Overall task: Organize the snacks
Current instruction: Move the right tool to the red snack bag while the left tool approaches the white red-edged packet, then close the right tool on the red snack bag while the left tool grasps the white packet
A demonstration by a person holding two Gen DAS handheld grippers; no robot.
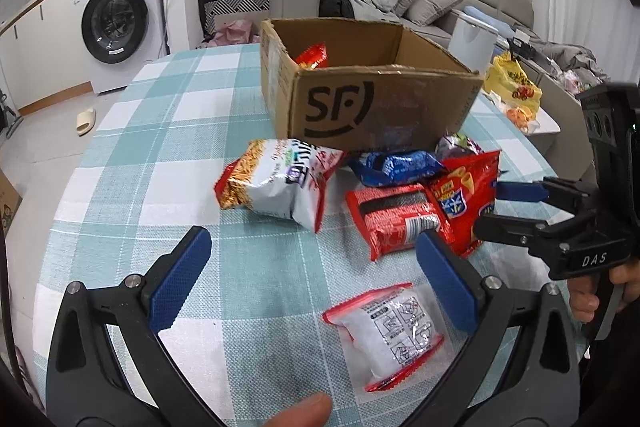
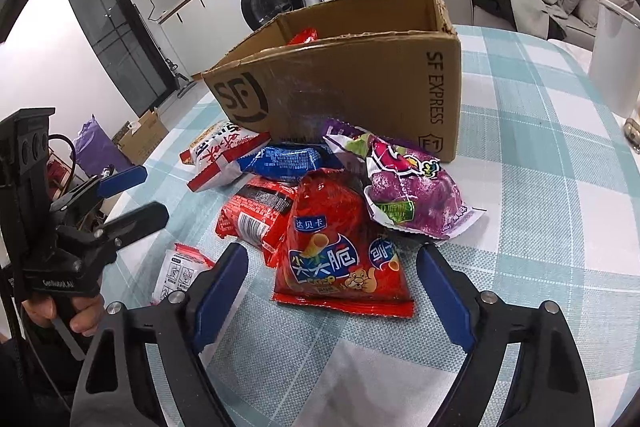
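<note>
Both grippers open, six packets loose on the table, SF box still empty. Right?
One thing is off: the cardboard box is not empty. The left wrist view shows a red packet inside it, and the right wrist view shows it over the rim. The rest holds: left gripper and right gripper are open, and six packets lie loose on the table.

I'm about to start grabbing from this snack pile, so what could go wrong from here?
1. The red crisp bag lies overlapping the red packet and touches the purple bag; lifting it may drag them along.
2. Both grippers, right gripper and left gripper, hover open close together and could collide.
3. The small white packet lies flat on the tablecloth; the fingers may snag cloth.
</note>
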